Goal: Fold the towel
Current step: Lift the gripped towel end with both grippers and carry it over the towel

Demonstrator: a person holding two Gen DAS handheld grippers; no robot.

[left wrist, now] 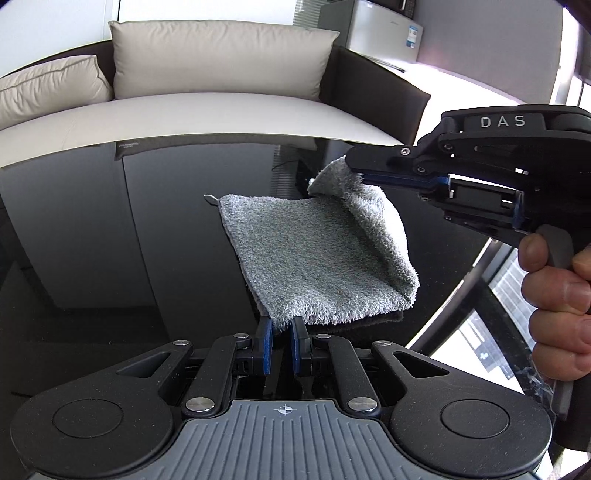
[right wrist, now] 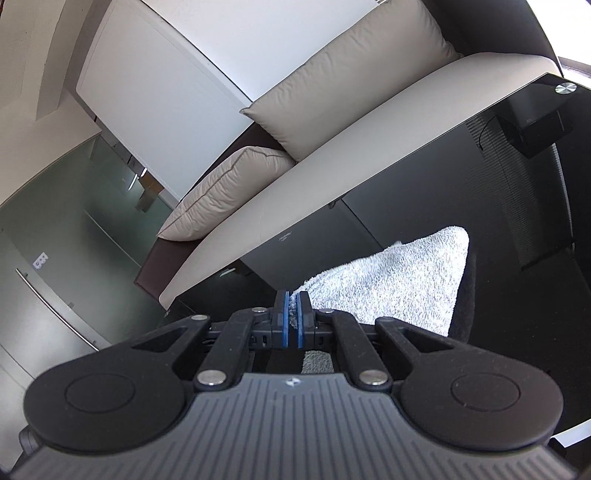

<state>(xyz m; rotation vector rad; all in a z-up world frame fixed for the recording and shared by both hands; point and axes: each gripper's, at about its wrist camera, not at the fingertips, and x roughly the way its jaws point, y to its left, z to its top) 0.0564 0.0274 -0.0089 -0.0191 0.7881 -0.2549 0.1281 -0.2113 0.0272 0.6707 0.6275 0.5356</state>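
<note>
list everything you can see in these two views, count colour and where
towel: one, grey, on the black table, one corner lifted by the right tongs, near corner pinched by the left tongs
table: one, glossy black, under the towel
sofa: one, cream seat with dark brown frame, behind the table
cushions: two, beige, on the sofa
small fridge: one, silver, behind the sofa at far right
black box: one, seen dimly at the table's far end in the right wrist view
left tongs: one, black with blue pads
right tongs: one, black with blue pads
hand: one, gripping the right tongs' handle
</note>
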